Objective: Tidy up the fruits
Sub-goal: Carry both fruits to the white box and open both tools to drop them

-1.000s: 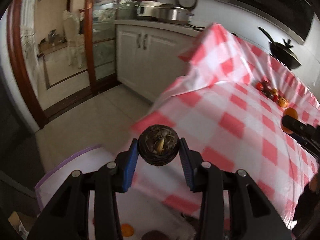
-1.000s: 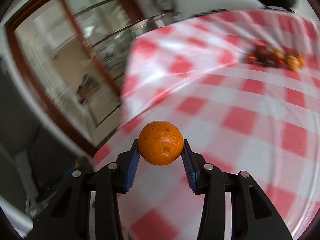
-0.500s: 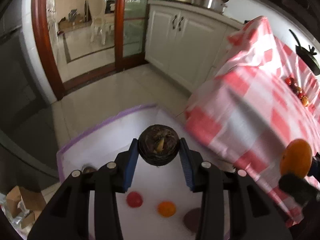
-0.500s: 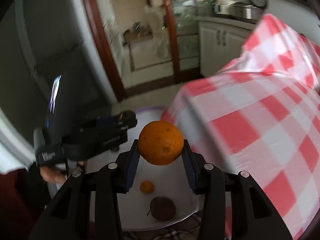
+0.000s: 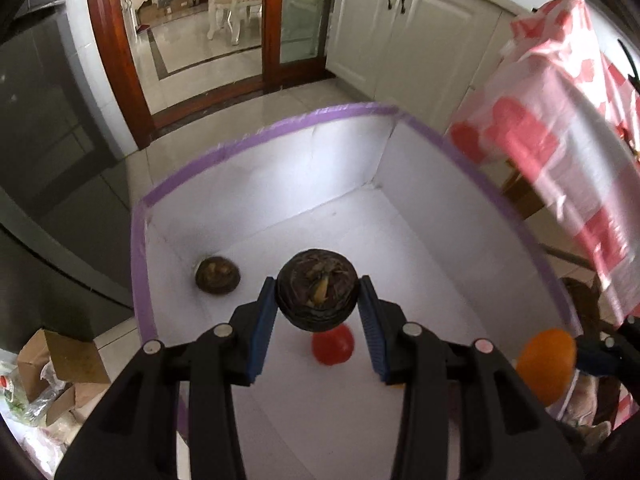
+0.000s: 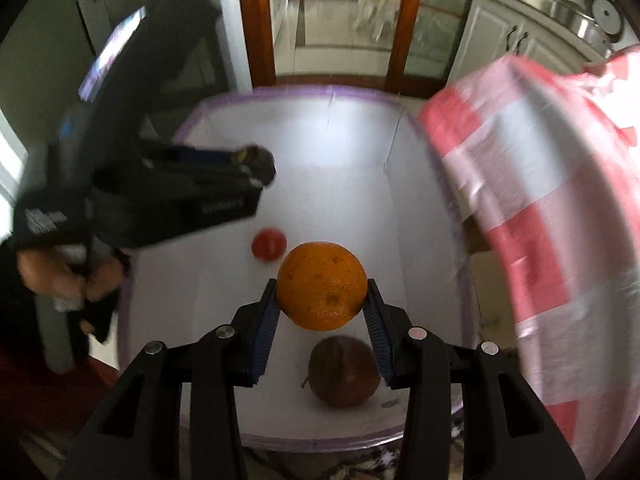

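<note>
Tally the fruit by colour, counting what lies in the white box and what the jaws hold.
Blackish: 2, held blackish fruit and loose blackish fruit
Orange: 1, held orange
Red: 1, red fruit
Brown: 1, brown fruit
Total: 5 showing

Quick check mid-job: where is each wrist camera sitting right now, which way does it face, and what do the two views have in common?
Left wrist: behind the left tool, angled down into the white box; it grips a dark fruit.
Right wrist: behind the right tool, angled down, gripping an orange; a hand shows.
Shared: box, red fruit, both held fruits.
</note>
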`<act>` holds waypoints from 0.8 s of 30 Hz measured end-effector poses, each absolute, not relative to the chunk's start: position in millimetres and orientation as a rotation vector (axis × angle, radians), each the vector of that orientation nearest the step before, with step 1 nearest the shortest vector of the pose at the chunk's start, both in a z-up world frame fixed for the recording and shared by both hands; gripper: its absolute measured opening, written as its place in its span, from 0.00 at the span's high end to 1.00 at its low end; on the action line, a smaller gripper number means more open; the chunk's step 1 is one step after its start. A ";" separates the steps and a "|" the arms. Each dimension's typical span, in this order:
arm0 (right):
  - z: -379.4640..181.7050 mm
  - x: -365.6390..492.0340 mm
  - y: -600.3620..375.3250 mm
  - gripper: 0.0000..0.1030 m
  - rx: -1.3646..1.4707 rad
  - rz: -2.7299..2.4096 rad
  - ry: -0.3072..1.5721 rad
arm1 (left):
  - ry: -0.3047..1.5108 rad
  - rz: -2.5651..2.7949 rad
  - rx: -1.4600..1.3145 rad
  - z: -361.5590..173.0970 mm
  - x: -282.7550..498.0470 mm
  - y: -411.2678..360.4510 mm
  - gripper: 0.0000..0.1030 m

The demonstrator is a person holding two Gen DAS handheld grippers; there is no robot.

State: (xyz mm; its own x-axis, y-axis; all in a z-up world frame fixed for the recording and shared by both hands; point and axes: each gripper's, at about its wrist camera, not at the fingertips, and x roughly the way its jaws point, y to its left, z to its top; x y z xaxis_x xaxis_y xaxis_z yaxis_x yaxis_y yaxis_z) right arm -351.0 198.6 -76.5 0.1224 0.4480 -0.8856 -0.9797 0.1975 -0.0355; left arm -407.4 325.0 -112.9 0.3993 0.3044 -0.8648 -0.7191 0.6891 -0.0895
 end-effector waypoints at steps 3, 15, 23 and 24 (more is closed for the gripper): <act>-98.3 -352.7 203.1 0.59 -0.823 1.187 0.931 | 0.994 0.698 -0.520 -127.5 -411.6 328.7 0.60; -136.2 -338.1 213.0 0.59 -0.932 1.139 1.021 | 1.007 0.667 -0.654 -133.7 -417.7 349.5 0.58; -127.6 -332.5 210.2 0.32 -0.882 1.140 1.022 | 0.978 0.598 -0.673 -135.7 -413.1 348.1 0.35; -125.4 -331.8 208.9 0.31 -0.874 1.140 1.023 | 0.968 0.584 -0.676 -134.6 -413.4 347.3 0.32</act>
State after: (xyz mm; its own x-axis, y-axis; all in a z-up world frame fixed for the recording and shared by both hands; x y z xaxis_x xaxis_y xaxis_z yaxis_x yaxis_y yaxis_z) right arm -331.8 208.9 -125.4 0.1012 0.2920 -0.9510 -0.9771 0.2090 -0.0398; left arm -413.4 347.3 -134.6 0.4484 0.1465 -0.8817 -0.7116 0.6554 -0.2531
